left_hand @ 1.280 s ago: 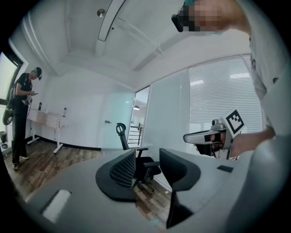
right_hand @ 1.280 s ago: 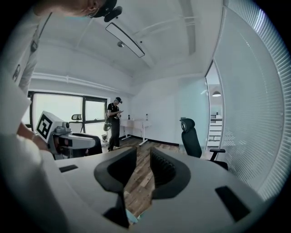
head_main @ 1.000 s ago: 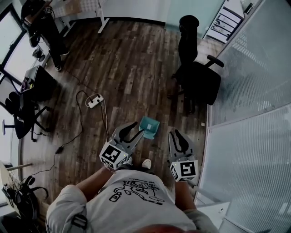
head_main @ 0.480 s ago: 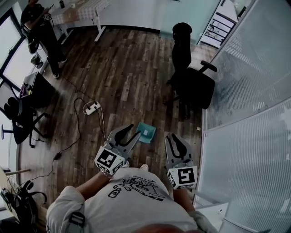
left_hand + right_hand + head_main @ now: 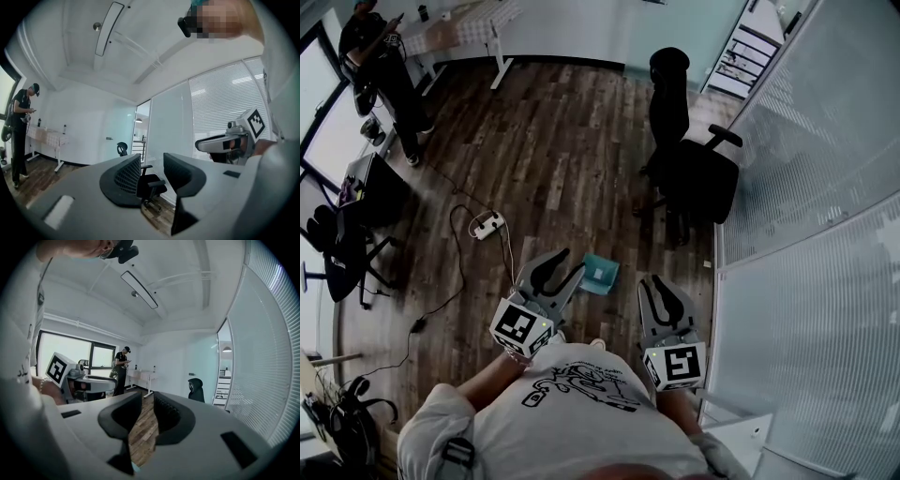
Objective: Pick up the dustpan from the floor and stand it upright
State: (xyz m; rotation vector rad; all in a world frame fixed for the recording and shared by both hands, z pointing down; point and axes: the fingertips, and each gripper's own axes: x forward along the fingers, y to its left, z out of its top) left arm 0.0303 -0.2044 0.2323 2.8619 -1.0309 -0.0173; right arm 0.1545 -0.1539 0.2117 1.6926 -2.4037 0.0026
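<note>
Soft, even indoor light, brightest at the large dark-framed window point(image 5: 321, 117) on the head view's left. A long white ceiling light panel point(image 5: 108, 28) shows overhead. Both gripper views bend strongly, with black rounded corners.

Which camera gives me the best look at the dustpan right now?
The head view: the teal dustpan sits in plain sight on the wood floor. The right gripper view catches only a teal sliver at its bottom edge, possibly the dustpan; the left gripper view shows none of it.
</note>
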